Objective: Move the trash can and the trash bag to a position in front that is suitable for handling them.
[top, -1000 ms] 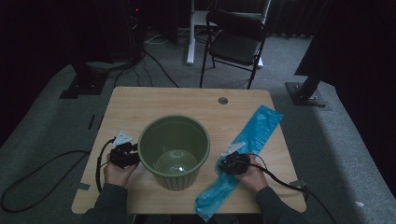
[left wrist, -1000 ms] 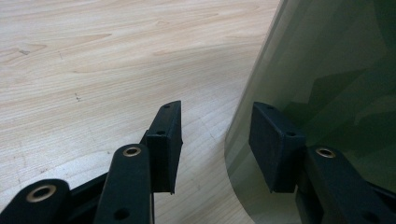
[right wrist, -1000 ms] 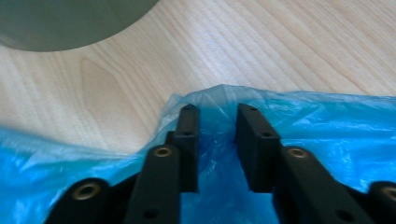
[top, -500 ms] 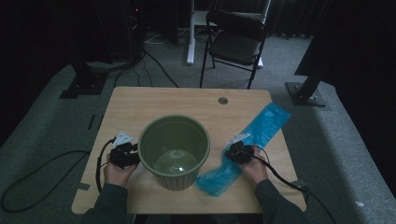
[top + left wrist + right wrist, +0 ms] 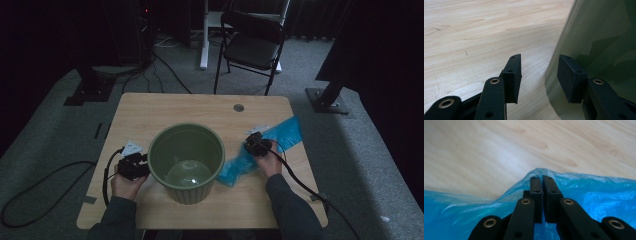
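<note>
Right claw (image 5: 542, 178) pinches blue bag (image 5: 599, 195); left claw (image 5: 539, 75) wide apart beside green pot (image 5: 604, 37).

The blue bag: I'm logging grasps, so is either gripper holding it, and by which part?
The right gripper is shut on the blue bag, pinching a raised fold at its edge. The left gripper is open beside the green pot.

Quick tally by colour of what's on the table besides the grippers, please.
Green: 1, the plastic bin, standing upright between the two grippers.
Blue: 1, the plastic bag, lying right of the bin, pinched by the right gripper.
Total: 2 things on the wooden table.
</note>
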Action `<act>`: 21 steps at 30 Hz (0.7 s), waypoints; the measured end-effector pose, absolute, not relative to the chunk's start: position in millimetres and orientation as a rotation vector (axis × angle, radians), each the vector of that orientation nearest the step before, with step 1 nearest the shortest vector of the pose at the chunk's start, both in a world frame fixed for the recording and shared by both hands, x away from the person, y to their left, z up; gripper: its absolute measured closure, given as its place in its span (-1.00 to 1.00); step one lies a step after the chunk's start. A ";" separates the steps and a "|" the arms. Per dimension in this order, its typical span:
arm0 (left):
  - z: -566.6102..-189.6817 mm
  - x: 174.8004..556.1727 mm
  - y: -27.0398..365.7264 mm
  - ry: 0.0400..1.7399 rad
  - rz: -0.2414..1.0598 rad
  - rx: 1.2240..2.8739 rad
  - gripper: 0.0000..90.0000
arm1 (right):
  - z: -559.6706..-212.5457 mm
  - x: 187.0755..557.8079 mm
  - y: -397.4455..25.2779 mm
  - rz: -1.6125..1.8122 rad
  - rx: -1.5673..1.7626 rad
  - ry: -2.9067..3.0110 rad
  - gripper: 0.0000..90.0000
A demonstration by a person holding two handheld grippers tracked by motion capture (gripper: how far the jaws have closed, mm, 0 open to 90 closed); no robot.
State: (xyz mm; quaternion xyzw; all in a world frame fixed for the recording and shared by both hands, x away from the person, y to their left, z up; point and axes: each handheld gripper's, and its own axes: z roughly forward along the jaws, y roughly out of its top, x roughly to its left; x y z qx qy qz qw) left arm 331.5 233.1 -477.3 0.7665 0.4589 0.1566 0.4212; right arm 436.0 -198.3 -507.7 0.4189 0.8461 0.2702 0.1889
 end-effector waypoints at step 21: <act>-476.9 330.8 233.3 1.145 0.397 1.919 0.22 | -501.4 472.9 -131.0 0.995 1.230 2.374 0.95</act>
